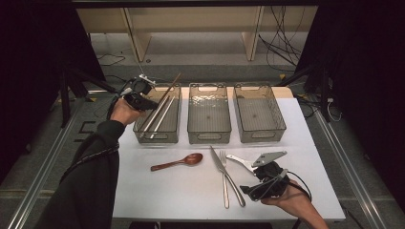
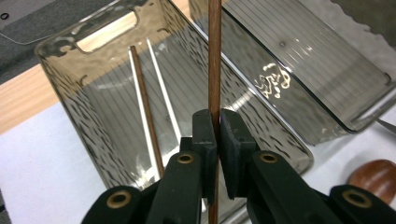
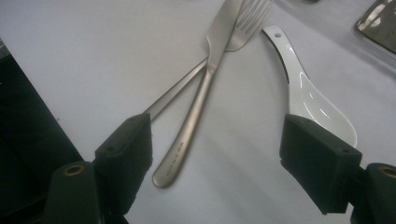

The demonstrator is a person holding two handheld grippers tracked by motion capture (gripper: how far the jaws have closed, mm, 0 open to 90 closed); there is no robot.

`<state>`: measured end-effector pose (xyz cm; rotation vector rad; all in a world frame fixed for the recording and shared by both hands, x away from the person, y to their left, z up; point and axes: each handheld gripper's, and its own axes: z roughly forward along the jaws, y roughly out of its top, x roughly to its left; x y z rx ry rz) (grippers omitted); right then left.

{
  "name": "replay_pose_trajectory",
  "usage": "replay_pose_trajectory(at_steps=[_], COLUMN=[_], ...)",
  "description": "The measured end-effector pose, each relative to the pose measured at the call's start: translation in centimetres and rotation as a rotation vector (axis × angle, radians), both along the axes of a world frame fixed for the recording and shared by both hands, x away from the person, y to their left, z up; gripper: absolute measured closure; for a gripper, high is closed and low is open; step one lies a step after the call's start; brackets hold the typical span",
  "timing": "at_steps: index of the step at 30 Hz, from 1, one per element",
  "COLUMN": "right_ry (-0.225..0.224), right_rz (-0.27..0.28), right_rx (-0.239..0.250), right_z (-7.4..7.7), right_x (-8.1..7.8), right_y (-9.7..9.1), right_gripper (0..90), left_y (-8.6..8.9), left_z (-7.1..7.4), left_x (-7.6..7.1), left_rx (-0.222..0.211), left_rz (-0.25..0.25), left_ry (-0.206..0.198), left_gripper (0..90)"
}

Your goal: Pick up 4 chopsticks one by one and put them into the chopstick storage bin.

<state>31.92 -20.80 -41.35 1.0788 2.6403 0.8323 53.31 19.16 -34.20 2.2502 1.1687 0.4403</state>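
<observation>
your left gripper clamped on brown chopstick over left bin, three sticks already in. right gripper wide open, empty. wooden spoon, knife, fork, white spoon left.

Table with a white top. Three clear grey bins in a row along the far side; the middle bin and the right bin hold nothing visible. Near of the bins, loose cutlery: a wooden spoon lies at left, bowl to the right. A steel knife and a steel fork lie crossed at centre, knife over fork. A white ceramic spoon rests just right of them. Beyond the table, pale wooden shelving and loose cables on the floor.
</observation>
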Motion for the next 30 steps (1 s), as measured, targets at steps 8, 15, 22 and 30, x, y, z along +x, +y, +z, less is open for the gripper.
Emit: replay_pose_trajectory(at_steps=[8,15,22,30], right_ry=[-0.003,-0.001,-0.008,-0.010], right_rz=[0.006,0.003,0.004,0.002], right_rx=[0.002,0.004,0.008,0.010], right_z=[-0.1,0.0,0.1,0.2], right_x=[0.0,0.0,0.0,0.0], right_y=[0.1,0.0,-0.1,-0.2], right_gripper=[26.3,26.3,26.4,26.3], left_y=[0.7,1.0,0.8,0.8], left_z=[-1.1,-2.2,-2.3,-3.0], left_x=[1.1,2.5,2.9,3.1], left_rx=[-0.006,-0.026,-0.005,0.013], left_rz=[0.034,0.069,0.066,0.076], left_ry=[0.023,0.033,0.024,0.029], left_gripper=[84.6,84.6,84.6,84.4])
